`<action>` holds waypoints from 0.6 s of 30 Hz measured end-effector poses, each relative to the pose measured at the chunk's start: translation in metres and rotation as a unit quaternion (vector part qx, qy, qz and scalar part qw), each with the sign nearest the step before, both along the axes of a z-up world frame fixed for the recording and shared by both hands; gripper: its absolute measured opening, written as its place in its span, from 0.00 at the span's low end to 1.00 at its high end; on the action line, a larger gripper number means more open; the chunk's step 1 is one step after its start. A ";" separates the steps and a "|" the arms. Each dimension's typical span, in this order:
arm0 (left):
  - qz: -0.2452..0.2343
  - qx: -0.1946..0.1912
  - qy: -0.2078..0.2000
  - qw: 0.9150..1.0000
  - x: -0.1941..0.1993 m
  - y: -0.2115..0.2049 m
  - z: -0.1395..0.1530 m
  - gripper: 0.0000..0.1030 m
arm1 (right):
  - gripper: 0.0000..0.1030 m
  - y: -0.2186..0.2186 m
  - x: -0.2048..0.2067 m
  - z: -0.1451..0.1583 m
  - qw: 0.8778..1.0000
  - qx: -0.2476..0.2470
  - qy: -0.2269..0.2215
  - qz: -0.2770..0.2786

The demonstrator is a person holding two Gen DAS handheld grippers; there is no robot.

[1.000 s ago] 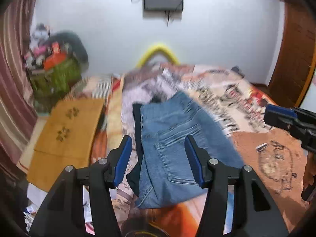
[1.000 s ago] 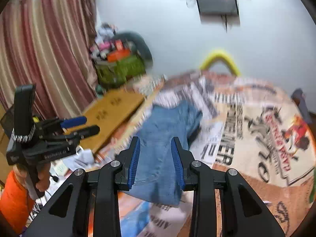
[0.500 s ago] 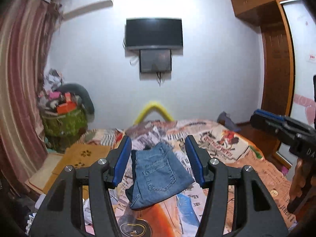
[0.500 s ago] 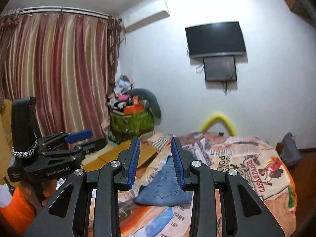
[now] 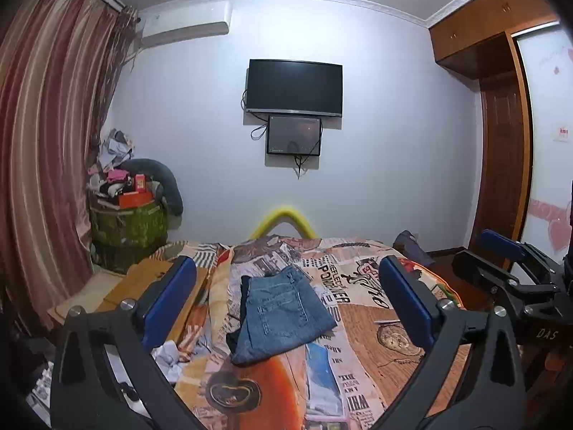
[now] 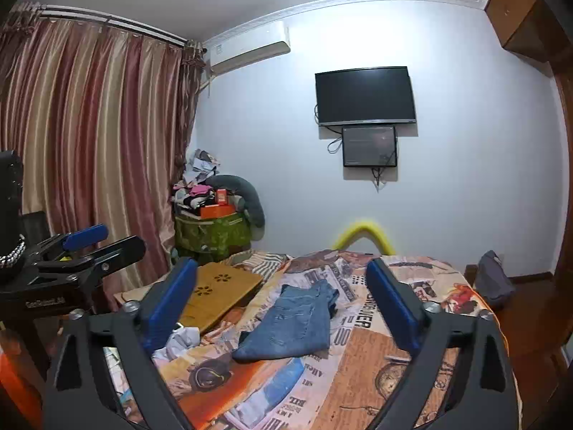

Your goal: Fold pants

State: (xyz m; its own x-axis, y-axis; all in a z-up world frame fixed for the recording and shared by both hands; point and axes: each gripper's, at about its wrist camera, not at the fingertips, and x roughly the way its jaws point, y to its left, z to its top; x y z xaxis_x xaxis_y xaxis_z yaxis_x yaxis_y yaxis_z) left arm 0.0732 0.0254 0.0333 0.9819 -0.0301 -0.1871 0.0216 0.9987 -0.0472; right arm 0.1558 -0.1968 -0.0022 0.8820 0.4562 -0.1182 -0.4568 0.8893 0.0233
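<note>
The blue jeans lie folded in a compact rectangle on the bed with the printed cover, back pocket up, with a dark edge along their left side. They also show in the right wrist view. My left gripper is open and empty, held back from the bed, well short of the jeans. My right gripper is open and empty, also held back. Each gripper shows at the edge of the other's view, the right gripper and the left gripper.
A wooden lap tray lies at the bed's left edge, with crumpled white cloth near it. A green basket piled with clutter stands by the striped curtain. A TV hangs on the far wall. A wardrobe stands right.
Both grippers have pulled back and up from the jeans, so the whole room shows now. Both jaws have opened wider. The jeans lie folded as before.
</note>
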 end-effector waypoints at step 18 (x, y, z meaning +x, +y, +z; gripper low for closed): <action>0.012 -0.005 -0.001 1.000 -0.011 0.003 -0.006 1.00 | 1.00 -0.004 -0.010 -0.009 1.000 0.000 0.002 -0.006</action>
